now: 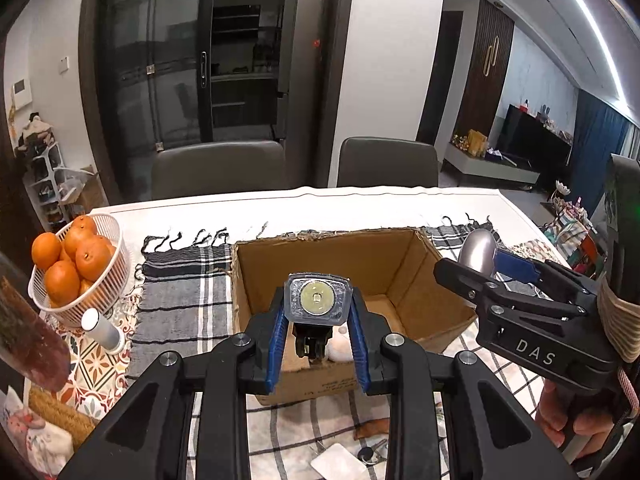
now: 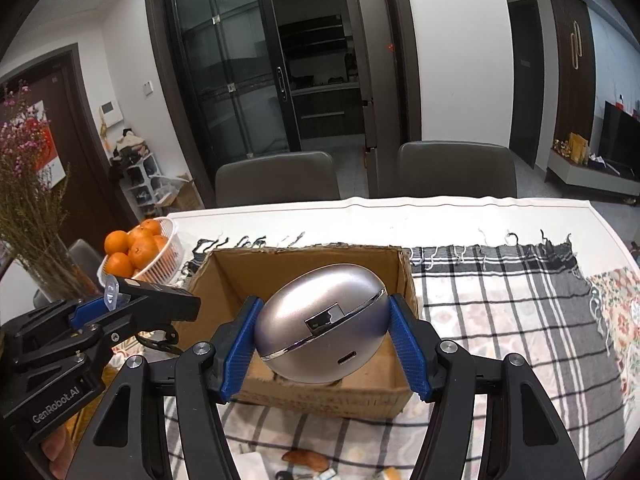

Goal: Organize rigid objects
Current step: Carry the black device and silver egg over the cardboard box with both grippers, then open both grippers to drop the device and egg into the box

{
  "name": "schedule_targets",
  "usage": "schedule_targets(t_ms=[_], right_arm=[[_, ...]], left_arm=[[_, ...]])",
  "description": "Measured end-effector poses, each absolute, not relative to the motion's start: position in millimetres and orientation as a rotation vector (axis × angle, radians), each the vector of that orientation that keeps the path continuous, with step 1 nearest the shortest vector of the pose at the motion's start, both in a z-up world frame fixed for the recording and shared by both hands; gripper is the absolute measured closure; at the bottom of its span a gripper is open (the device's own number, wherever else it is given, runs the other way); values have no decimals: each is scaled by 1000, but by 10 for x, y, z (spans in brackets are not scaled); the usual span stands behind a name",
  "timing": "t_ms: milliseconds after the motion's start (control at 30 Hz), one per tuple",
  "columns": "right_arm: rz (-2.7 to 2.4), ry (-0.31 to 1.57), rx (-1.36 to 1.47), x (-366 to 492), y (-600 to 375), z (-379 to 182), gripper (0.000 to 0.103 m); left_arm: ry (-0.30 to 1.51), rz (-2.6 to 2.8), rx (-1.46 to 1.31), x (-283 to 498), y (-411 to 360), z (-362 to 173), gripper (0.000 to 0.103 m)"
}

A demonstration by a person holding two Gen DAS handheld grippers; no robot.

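Left tool [image 1: 316,332]: blue pads pinching a black bike light [image 1: 317,300] by its sides. Lens faces the camera; clear housing, round reflector in the middle, mount bracket hanging below. The light is held over the near part of the open box [image 1: 340,252], clear of the box floor. In the right wrist view the left tool [image 2: 116,308] comes in from the left with the light [image 2: 152,292] just beside the box's left wall.

Right tool [image 2: 324,340]: pads pinching a silver egg-shaped case [image 2: 322,322] at its two sides. Chrome seam runs at a slant across the case; a small slot shows low on its front. The case is held above the near wall of the box [image 2: 308,260]. In the left wrist view the right tool [image 1: 500,268] sits at the box's right wall, with the case [image 1: 478,250] showing above the rim.

Box: brown cardboard, top open, torn rim, on a checked cloth [image 2: 500,300] about mid-tabletop. A pale rounded thing lies on its floor near the front wall; cannot tell what.

Left edge of tabletop: white basket [image 1: 108,276] of oranges [image 1: 66,260], a white cylinder [image 1: 102,328] lying just in front of it. Dried flowers [image 2: 24,184] stand at the far left.

Near edge of tabletop: small items, too hidden to name.
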State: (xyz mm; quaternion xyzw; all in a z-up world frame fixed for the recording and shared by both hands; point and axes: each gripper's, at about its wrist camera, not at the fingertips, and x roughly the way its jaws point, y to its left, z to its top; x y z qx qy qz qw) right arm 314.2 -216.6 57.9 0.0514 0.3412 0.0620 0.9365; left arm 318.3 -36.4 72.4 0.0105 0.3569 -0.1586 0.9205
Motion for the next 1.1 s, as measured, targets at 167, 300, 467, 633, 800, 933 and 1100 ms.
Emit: schedule_targets(t_ms=[167, 300, 467, 633, 800, 933, 1100], right_arm=[[123, 730, 73, 3310, -2174, 566, 39], [129, 769, 55, 3476, -2169, 521, 39], [157, 859, 50, 3702, -2191, 386, 39], [170, 934, 33, 3832, -2227, 186, 39], [157, 986, 20, 3888, -2253, 22, 39], [154, 1015, 25, 3924, -2265, -71, 39], [173, 1034, 19, 3905, -2221, -98, 39]], left_arm=[[761, -330, 36, 3357, -395, 700, 74], [812, -341, 31, 3524, -412, 637, 74], [881, -364, 35, 3705, -465, 511, 74], [930, -380, 69, 3801, -536, 376, 74], [968, -368, 97, 3854, -582, 235, 74], [999, -376, 94, 3877, -587, 156, 74], [1025, -376, 69, 3900, -567, 114, 71]])
